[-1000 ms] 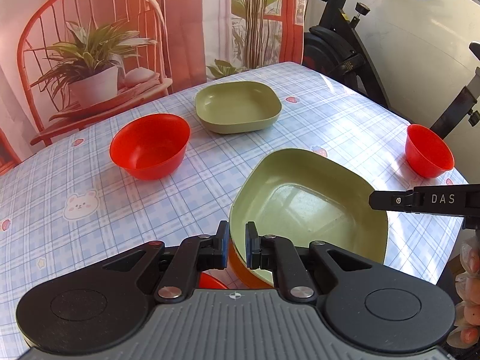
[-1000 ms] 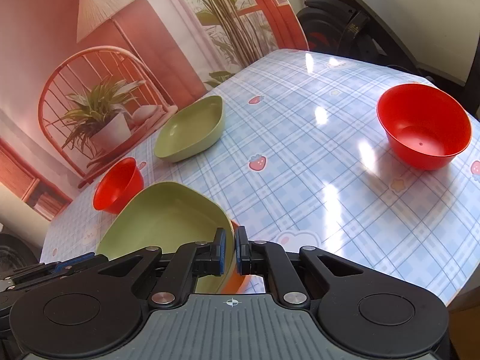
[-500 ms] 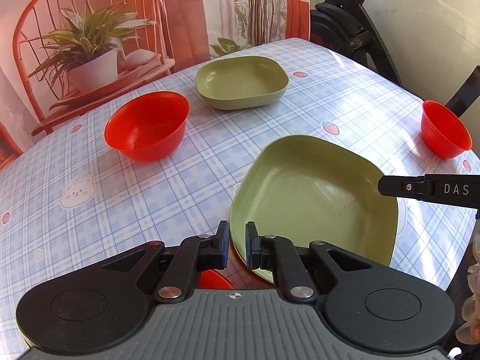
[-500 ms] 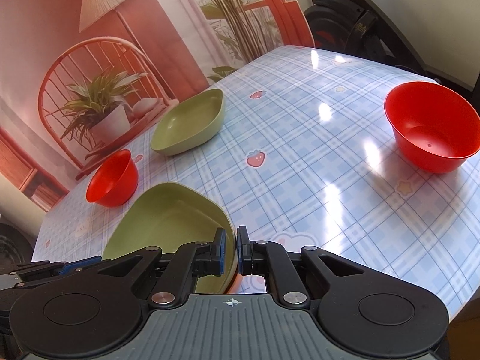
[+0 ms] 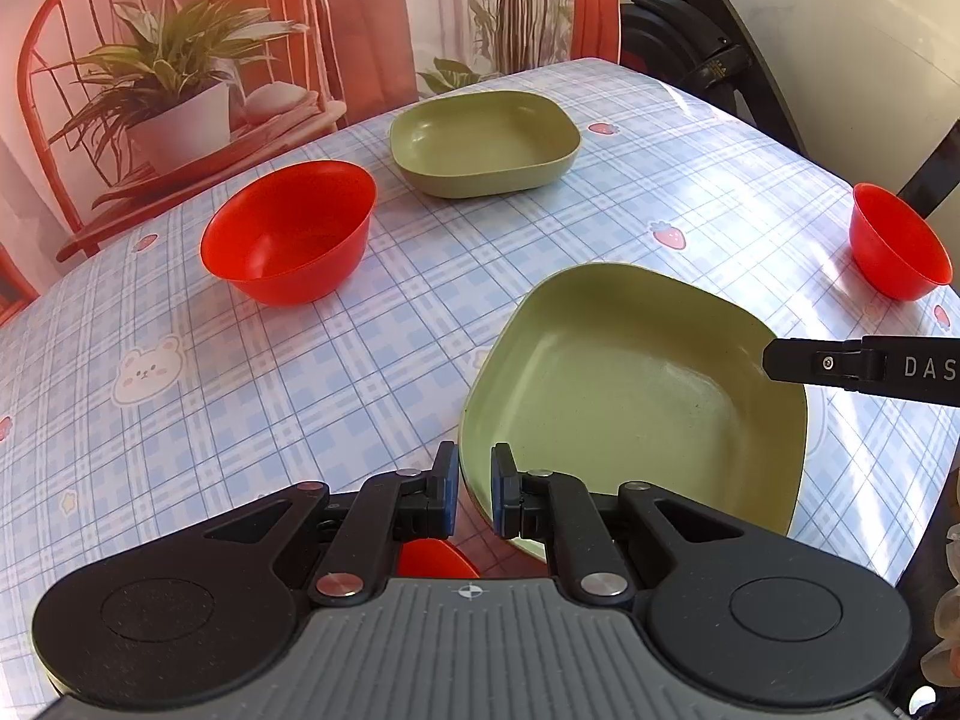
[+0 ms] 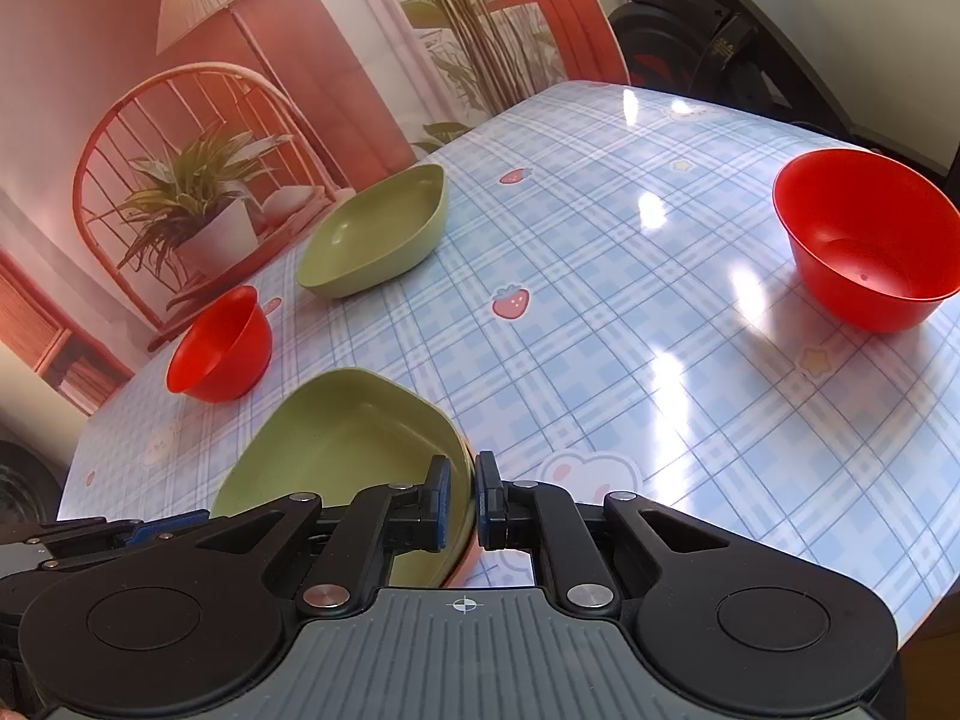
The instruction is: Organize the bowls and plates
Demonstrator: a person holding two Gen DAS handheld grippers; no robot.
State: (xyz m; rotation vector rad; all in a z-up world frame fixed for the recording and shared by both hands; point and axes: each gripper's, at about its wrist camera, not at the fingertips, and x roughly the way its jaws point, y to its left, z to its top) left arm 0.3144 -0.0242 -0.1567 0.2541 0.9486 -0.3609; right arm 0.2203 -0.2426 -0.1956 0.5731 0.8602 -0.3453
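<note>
Two grippers are clamped on one matte green plate: the left gripper [image 5: 474, 492] is closed to a narrow gap on the plate's [image 5: 636, 396] near rim, and the right gripper [image 6: 462, 504] is pinched on the opposite rim of the same plate [image 6: 348, 450], with the rim seen between its blue-padded fingers. The plate is a rounded square with a raised wall and a smooth, faintly glossy floor. It is held near the table's front edge, tilted slightly; an orange-red shape [image 5: 435, 558] is glimpsed beneath it, but what it is cannot be told.

A second green plate [image 5: 485, 143] of the same shape is set flat toward the far side of the table [image 5: 180, 396]. A round, glossy red bowl [image 5: 289, 230] is seen upright at the left, well apart from both plates. Another red bowl [image 6: 864, 237] is placed near the right edge.

The table is covered by a shiny blue plaid cloth printed with strawberries and bears; bright glare is thrown across its right half. A broad bare stretch of cloth is left between the held plate and the far plate. The far edge is bordered by a printed backdrop [image 5: 180, 60] of a chair and plant.
</note>
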